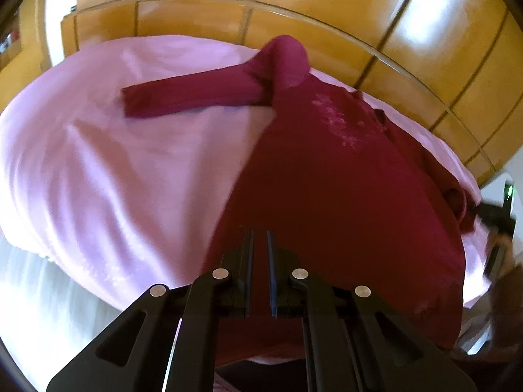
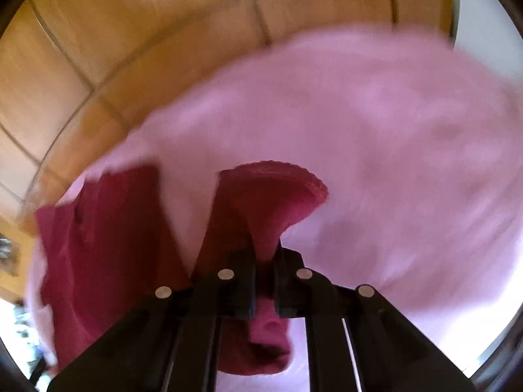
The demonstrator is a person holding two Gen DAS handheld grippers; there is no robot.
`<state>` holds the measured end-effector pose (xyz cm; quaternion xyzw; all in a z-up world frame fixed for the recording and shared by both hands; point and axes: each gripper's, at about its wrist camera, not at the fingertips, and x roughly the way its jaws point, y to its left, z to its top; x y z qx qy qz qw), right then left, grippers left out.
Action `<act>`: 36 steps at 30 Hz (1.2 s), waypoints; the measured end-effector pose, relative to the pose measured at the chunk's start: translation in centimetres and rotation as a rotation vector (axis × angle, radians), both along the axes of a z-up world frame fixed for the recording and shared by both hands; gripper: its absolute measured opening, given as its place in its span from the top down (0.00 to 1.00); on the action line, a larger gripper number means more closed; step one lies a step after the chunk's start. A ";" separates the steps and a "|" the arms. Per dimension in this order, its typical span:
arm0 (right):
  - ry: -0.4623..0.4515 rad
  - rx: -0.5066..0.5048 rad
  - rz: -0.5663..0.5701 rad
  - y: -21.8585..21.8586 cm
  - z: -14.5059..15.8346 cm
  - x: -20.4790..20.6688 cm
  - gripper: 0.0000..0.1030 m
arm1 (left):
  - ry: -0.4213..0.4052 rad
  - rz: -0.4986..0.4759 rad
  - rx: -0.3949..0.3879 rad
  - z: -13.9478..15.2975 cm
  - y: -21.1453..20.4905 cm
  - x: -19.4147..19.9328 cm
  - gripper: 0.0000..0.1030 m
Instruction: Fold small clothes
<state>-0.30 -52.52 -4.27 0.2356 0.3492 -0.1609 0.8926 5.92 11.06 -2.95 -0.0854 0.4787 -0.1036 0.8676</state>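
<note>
A dark red long-sleeved top (image 1: 327, 170) lies on a pink sheet (image 1: 114, 170). One sleeve (image 1: 196, 94) stretches out to the left. My left gripper (image 1: 260, 238) is over the top's lower body, its fingers close together with red cloth showing in the narrow gap; whether it pinches the cloth is unclear. My right gripper (image 2: 266, 254) is shut on the top's other sleeve (image 2: 271, 202), whose ribbed cuff fans up above the fingers. The body of the top (image 2: 98, 245) lies at the left of the right wrist view. The right gripper also shows at the edge of the left wrist view (image 1: 493, 219).
The pink sheet (image 2: 376, 147) covers a round table with a glass rim (image 1: 359, 42). Behind it stand glossy wooden cabinet panels (image 1: 294, 0). A white floor area (image 1: 32, 294) lies at lower left. The right wrist view is motion-blurred.
</note>
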 end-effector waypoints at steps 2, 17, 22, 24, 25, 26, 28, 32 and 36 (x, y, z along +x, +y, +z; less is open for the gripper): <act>-0.019 -0.082 -0.061 -0.9 1.7 0.3 0.94 | 0.007 -0.017 -0.009 -0.3 -0.5 0.1 0.95; 0.122 -0.329 -0.311 -9.3 2.3 6.0 0.24 | -0.065 -0.150 0.064 0.5 -7.5 6.2 0.71; 0.032 -0.337 -0.125 -3.9 4.0 6.4 0.23 | -0.173 -0.177 0.089 2.4 -9.1 12.0 0.46; -0.006 -0.315 -0.032 -1.7 4.6 7.3 0.22 | -0.174 -0.177 0.096 2.4 -10.0 15.3 0.46; -0.030 -0.274 0.060 -0.2 4.8 8.2 0.21 | -0.172 -0.184 0.083 2.5 -10.5 16.9 0.46; -0.043 -0.220 0.159 1.1 4.8 9.3 0.21 | -0.172 -0.190 0.071 2.6 -10.9 18.2 0.46; -0.043 -0.157 0.292 3.5 4.3 11.4 0.21 | -0.168 -0.204 0.071 2.3 -12.2 21.6 0.46; 0.020 -0.119 0.476 7.8 2.2 16.8 0.23 | -0.142 -0.241 0.138 0.8 -15.3 26.8 0.46; 0.122 -0.112 0.539 9.8 -0.7 21.6 0.34 | -0.103 -0.288 0.237 -1.5 -18.2 31.0 0.46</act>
